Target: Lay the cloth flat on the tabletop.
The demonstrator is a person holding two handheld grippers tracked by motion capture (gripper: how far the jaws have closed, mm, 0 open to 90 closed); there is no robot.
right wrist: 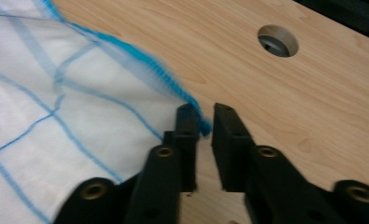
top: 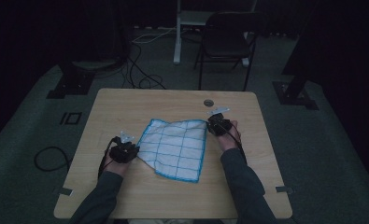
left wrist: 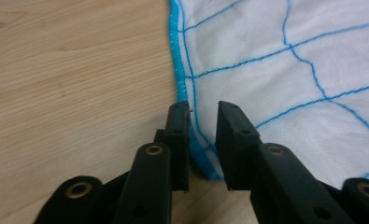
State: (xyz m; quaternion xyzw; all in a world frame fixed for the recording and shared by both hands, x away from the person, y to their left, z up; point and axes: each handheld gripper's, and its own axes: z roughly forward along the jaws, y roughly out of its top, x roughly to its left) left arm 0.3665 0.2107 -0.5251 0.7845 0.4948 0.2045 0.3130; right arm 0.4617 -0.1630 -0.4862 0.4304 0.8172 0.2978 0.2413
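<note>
A white cloth (top: 175, 147) with a blue grid and blue hem lies flat on the wooden table (top: 126, 102). My left gripper (top: 126, 148) sits low at the cloth's left corner. Its jaws stand open, and the blue hem (left wrist: 191, 116) runs into the gap of the left gripper (left wrist: 203, 108). My right gripper (top: 218, 122) is at the cloth's far right corner. In the right gripper view the gripper (right wrist: 204, 111) has its jaws a narrow gap apart, with the blue corner tip (right wrist: 203, 125) between them. The cloth edge (right wrist: 140, 60) there looks blurred.
A round cable hole (top: 208, 102) (right wrist: 277, 41) is set in the table just beyond the right gripper. A dark folding chair (top: 226, 42) and floor cables (top: 140, 70) lie behind the table. Bare wood surrounds the cloth on all sides.
</note>
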